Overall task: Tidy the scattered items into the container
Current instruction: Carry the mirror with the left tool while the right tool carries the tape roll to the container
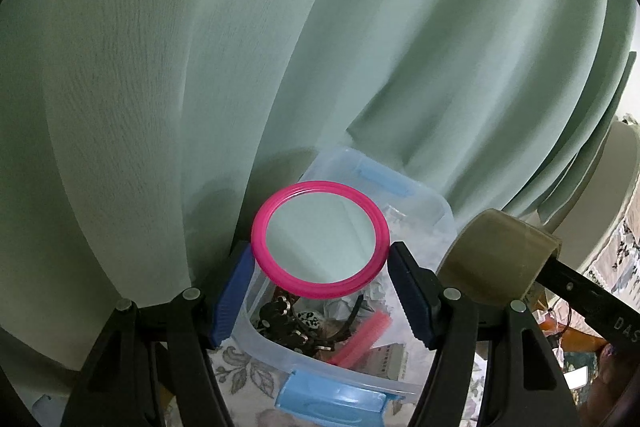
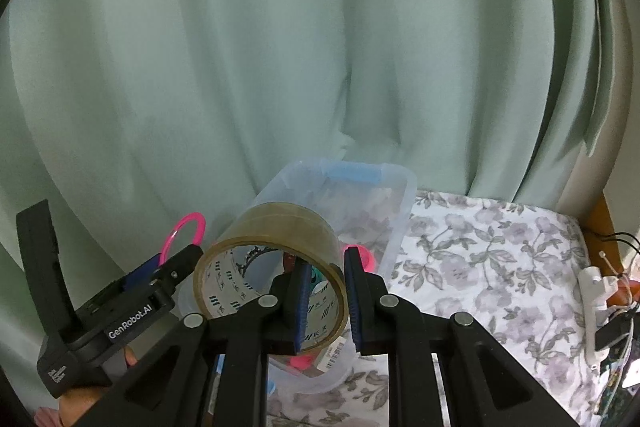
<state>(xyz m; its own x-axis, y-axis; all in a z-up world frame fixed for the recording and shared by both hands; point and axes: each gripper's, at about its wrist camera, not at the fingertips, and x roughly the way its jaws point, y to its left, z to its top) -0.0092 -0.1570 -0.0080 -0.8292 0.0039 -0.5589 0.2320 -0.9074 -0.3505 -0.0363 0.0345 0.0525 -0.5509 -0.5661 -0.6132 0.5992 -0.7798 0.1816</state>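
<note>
Container [image 1: 434,211], clear plastic with blue latches, sits on the flowered cloth [image 2: 480,259] against the green curtain [image 1: 280,47], already holding odds and ends: a dark tangle, pink pieces, crumpled white paper. Both loads carried above it, side by side.

Nearest in the left wrist view: left gripper [image 1: 320,279], spread wide, blue pads pressed on opposite edges of the pink-rimmed mirror [image 1: 320,239]. Held across the widest part, glass face tilted up toward the camera, probably so the disc cannot swing or slip. Angled downward, directly over the open box.

Nearest in the right wrist view: right gripper [image 2: 326,301], nearly closed, pinching one wall of the tape roll [image 2: 276,267], one pad inside the core, the other outside. Sensible hold for a hollow ring too broad to span. Roll lying on its side, opening toward the camera, hanging over the near part of the box. Also pitched downward, close to the right of the left gripper, which shows in this view with a hand at its base.

Likely next: lower, release; mirror set down gently, being glass.
</note>
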